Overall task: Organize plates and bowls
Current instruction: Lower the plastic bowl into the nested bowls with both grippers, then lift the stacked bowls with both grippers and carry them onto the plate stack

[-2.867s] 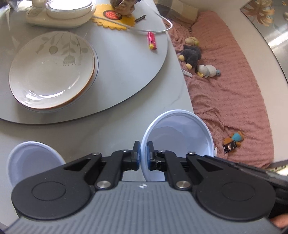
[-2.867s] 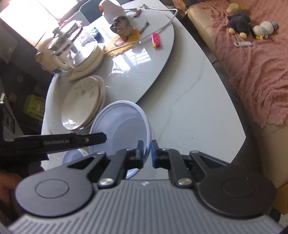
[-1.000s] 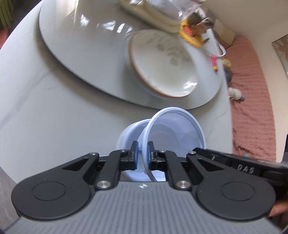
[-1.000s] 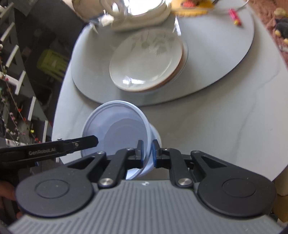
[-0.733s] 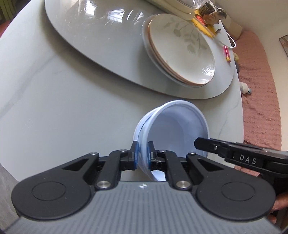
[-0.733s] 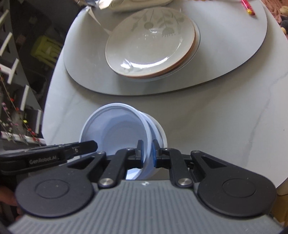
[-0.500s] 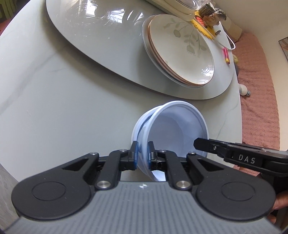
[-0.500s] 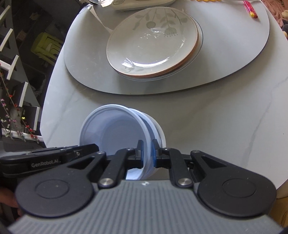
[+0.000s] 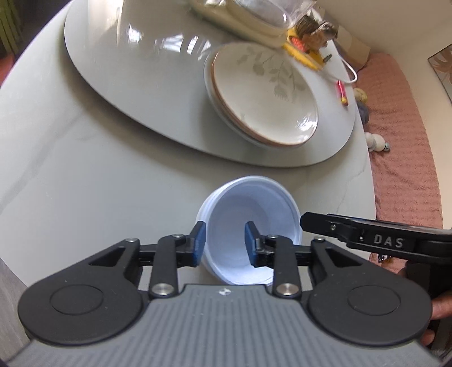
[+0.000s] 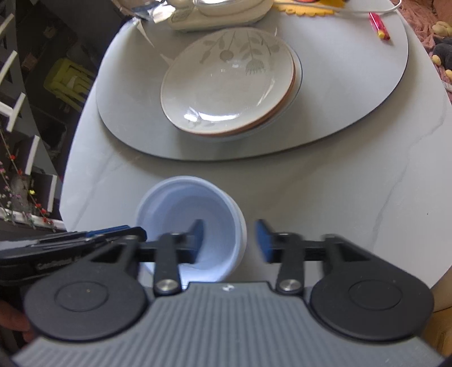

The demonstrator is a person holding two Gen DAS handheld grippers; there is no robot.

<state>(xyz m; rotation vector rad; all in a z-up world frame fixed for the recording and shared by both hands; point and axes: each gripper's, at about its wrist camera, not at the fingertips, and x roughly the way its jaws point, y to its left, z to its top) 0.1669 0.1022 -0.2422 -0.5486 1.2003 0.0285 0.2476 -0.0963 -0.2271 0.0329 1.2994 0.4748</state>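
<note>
The left gripper [image 9: 223, 242] has its jaws spread and opening, one blue pad outside the near-left wall of the stacked pale blue bowls [image 9: 250, 225] and the other inside the top bowl, neither pad pressing on the rim. The right gripper [image 10: 230, 240] is likewise opening, its jaws apart and straddling the right-hand wall of the same bowls [image 10: 189, 214]; its fingers are smeared by motion blur, so whether the inner pad brushes the bowl's inside is hard to say. The bowls sit nested, upright, on the pale marbled worktop [image 9: 99, 183], close to its near edge, with the lower bowl's rim showing as a thin band under the upper one. From the left wrist view the right gripper's black finger [image 9: 367, 237] reaches in at the bowls' right side, and a hand [image 9: 440, 310] shows at the right edge. Farther off, on a grey turntable [image 10: 353, 84] set on the worktop, lies a stack of cream plates with a leaf pattern [image 10: 228, 82], well apart from the bowls. Beyond the plates are a cream appliance base [image 10: 220, 14], a yellow mat [image 9: 305, 53] and a small red and yellow object [image 10: 380, 25]. A pink blanket [image 9: 406, 141] covers the seat to the right of the worktop.
</note>
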